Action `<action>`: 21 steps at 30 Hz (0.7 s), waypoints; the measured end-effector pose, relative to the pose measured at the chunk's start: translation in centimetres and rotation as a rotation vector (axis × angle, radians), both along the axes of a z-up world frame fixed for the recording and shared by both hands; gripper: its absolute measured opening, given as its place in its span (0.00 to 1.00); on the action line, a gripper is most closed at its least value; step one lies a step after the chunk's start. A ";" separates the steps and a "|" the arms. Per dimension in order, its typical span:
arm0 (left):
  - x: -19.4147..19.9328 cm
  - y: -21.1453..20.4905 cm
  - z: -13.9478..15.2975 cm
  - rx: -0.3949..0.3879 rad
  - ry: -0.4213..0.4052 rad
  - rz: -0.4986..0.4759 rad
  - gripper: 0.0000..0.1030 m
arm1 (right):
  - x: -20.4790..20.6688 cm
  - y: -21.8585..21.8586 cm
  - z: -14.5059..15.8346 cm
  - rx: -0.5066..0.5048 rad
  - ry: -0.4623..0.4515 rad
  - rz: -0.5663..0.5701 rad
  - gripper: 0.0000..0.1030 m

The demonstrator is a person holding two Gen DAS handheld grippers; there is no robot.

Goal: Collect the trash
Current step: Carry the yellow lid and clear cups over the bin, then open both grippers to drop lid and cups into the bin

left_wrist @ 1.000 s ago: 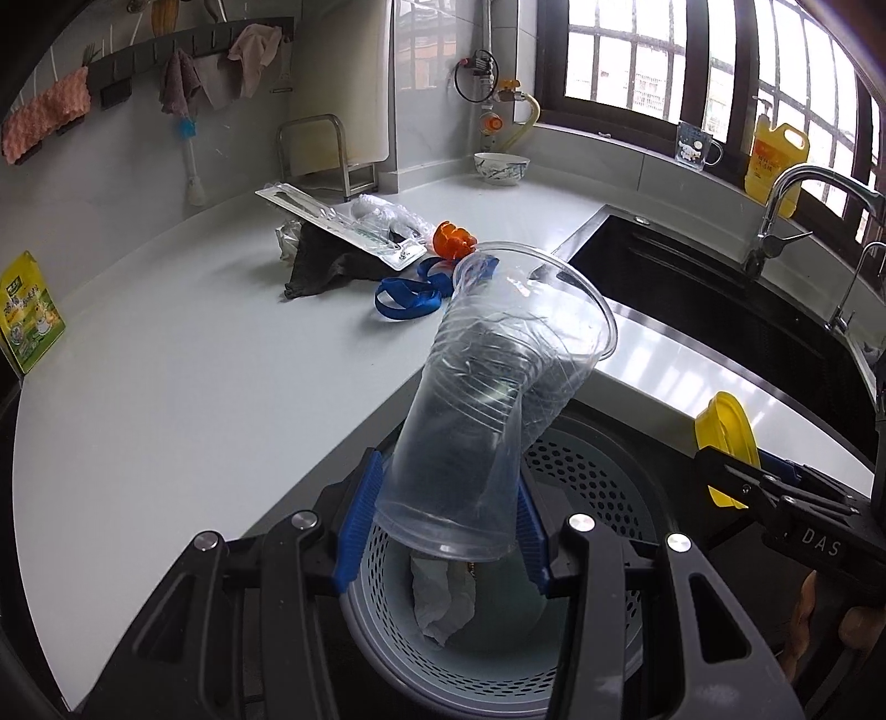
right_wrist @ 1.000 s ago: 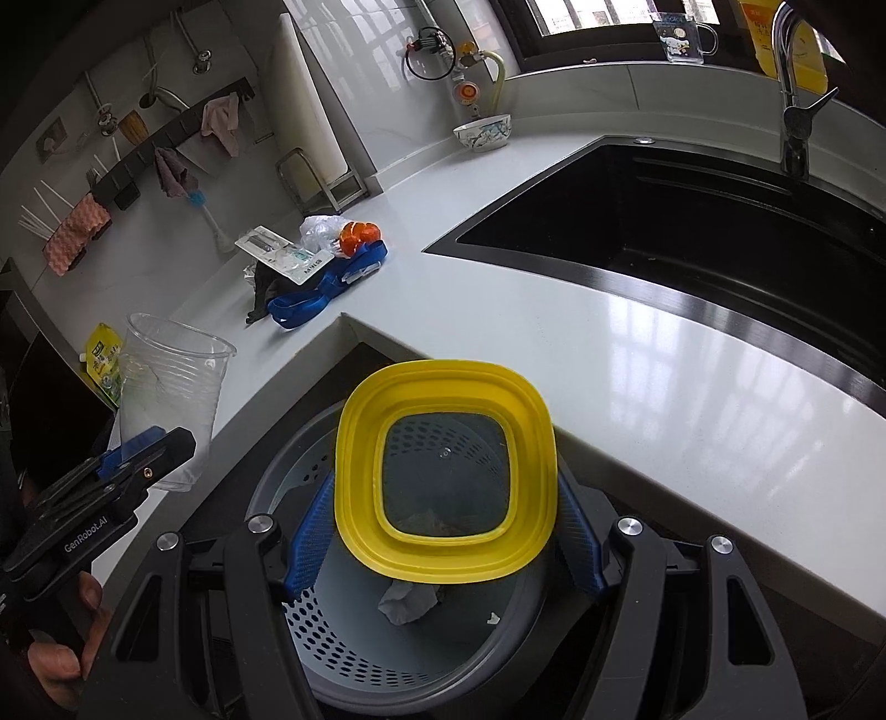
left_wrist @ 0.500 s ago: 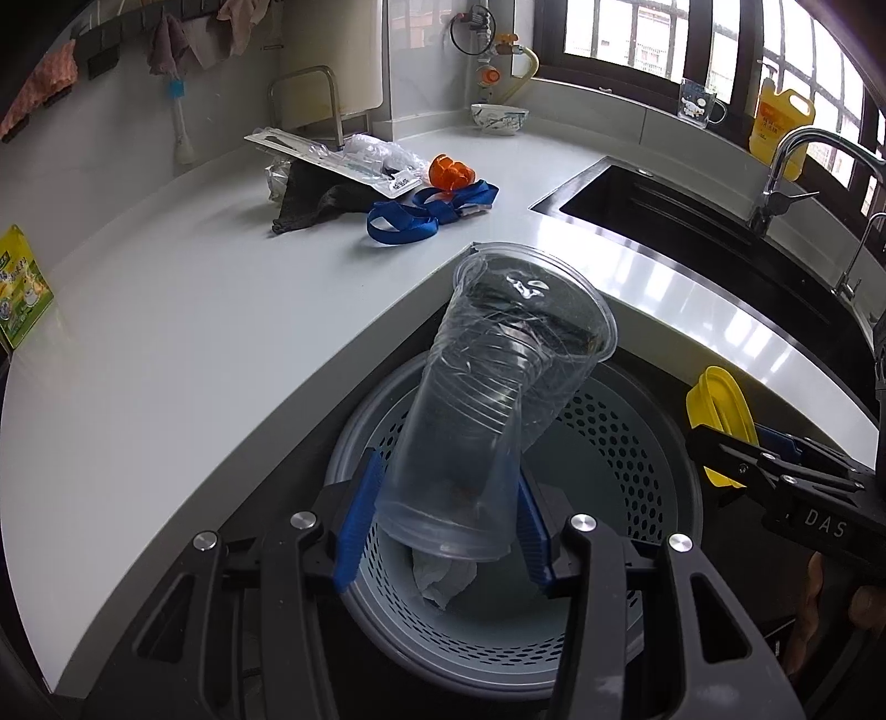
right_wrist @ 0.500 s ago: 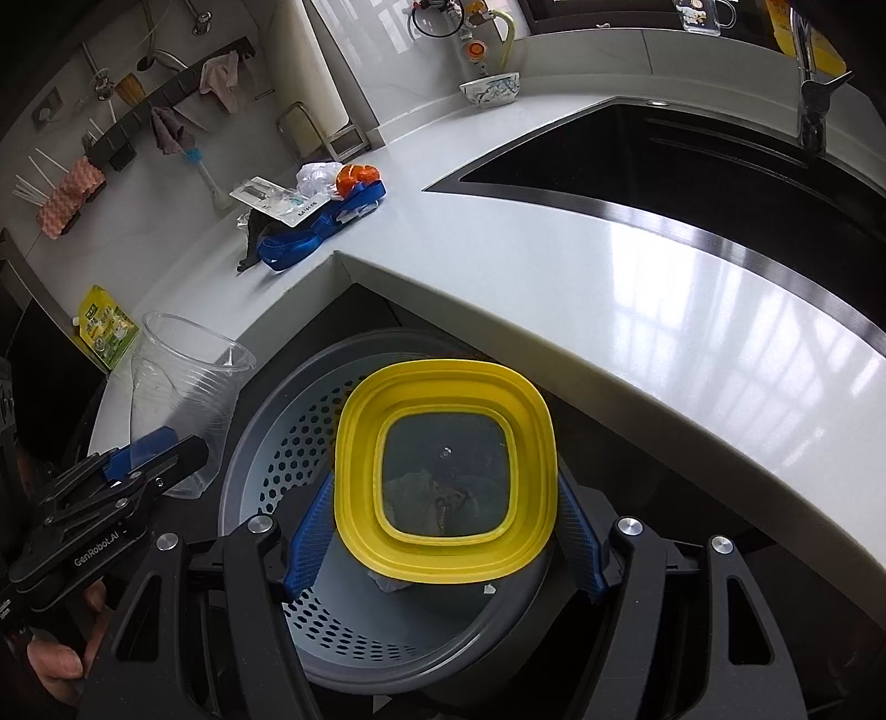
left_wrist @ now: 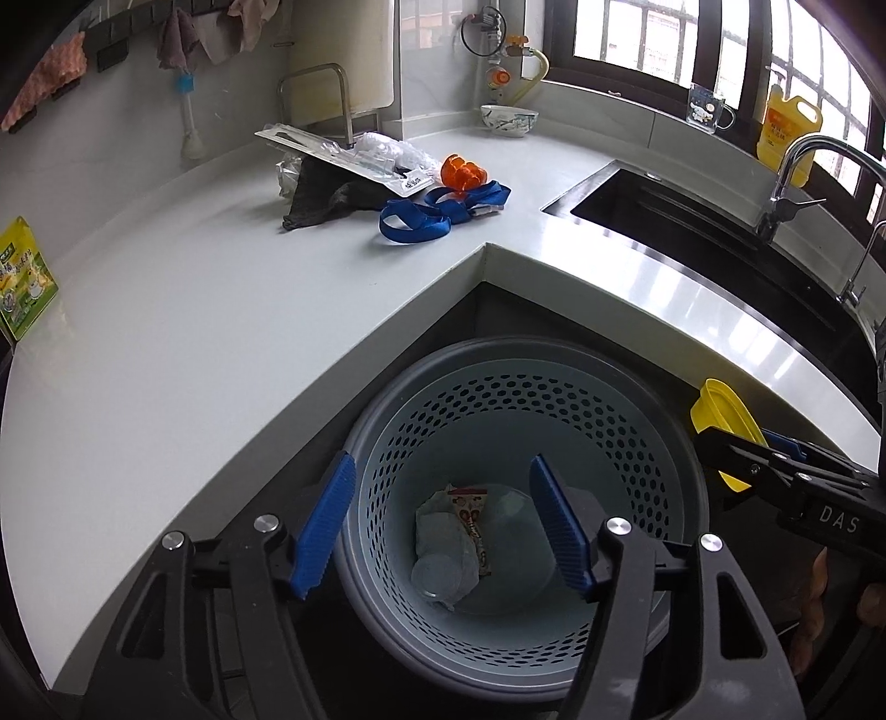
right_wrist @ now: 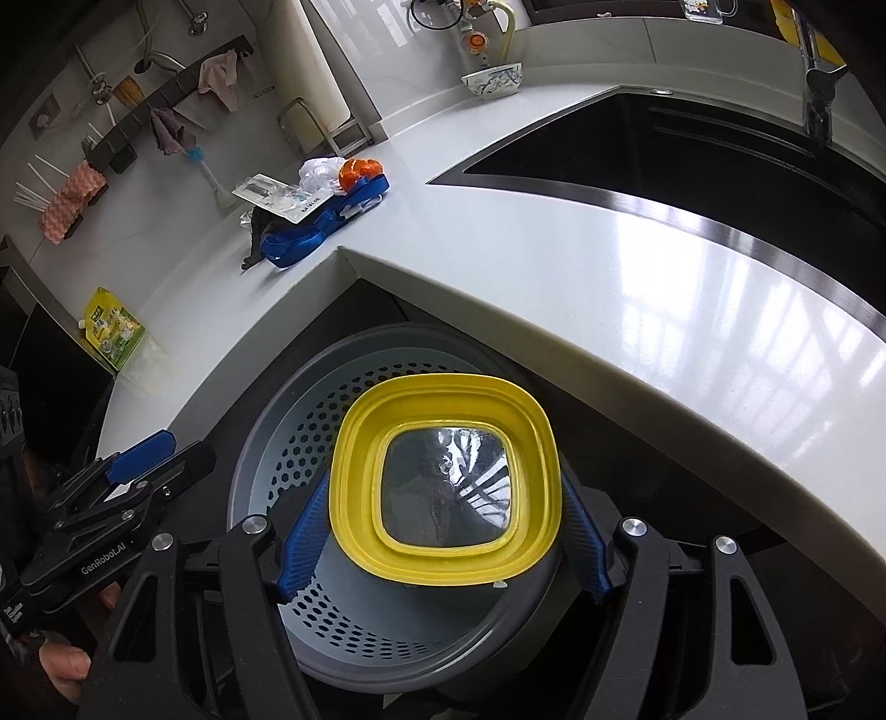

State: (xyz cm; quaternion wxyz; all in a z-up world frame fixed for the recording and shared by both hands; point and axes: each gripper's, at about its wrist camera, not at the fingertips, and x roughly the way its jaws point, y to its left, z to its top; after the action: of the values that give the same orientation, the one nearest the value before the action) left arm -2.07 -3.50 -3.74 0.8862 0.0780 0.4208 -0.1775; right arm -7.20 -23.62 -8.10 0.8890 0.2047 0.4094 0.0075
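- Left gripper [left_wrist: 437,520] hangs spread wide and empty above the perforated bin [left_wrist: 637,432]; clear cup [left_wrist: 443,573] lies on its floor
- Right gripper [right_wrist: 443,531] clamps the yellow lid [right_wrist: 354,471] over the bin's rim, just beside the counter edge [right_wrist: 498,310]

— What do you see at the back of the counter [left_wrist: 166,354]?

— You have a patterned bowl [left_wrist: 509,119] by the wall, near a yellow hose [left_wrist: 536,65]. Cloths [left_wrist: 180,39] hang from a dark rail above.

— And on your right?

— A dark sink [left_wrist: 720,243] with a chrome faucet [left_wrist: 797,171]. On the sill behind it you'll find a printed glass mug [left_wrist: 709,108] and a yellow bottle [left_wrist: 789,133].

— Your far left?

— A green packet [left_wrist: 22,277] at the counter's edge.
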 end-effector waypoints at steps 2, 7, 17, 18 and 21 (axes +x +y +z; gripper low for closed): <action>0.0 0.1 -0.1 -0.001 0.003 0.003 0.62 | 0.0 0.1 0.0 0.002 0.001 0.005 0.68; 0.1 0.3 -0.1 -0.003 0.007 0.008 0.62 | 0.0 0.3 0.1 0.000 0.001 0.010 0.68; 0.1 0.3 -0.1 -0.002 0.006 0.008 0.62 | 0.0 0.3 0.3 0.003 -0.001 0.007 0.68; 0.1 0.3 -0.1 -0.003 0.006 0.008 0.62 | 0.0 0.3 0.3 0.003 -0.002 0.007 0.68; 0.1 0.4 0.0 -0.004 0.005 0.011 0.64 | 0.0 0.3 0.3 0.001 -0.001 0.009 0.68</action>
State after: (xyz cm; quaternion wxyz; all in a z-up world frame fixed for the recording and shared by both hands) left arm -1.94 -3.09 -3.71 0.8862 0.0733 0.4231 -0.1738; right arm -7.18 -23.33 -7.81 0.8892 0.2034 0.4097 0.0120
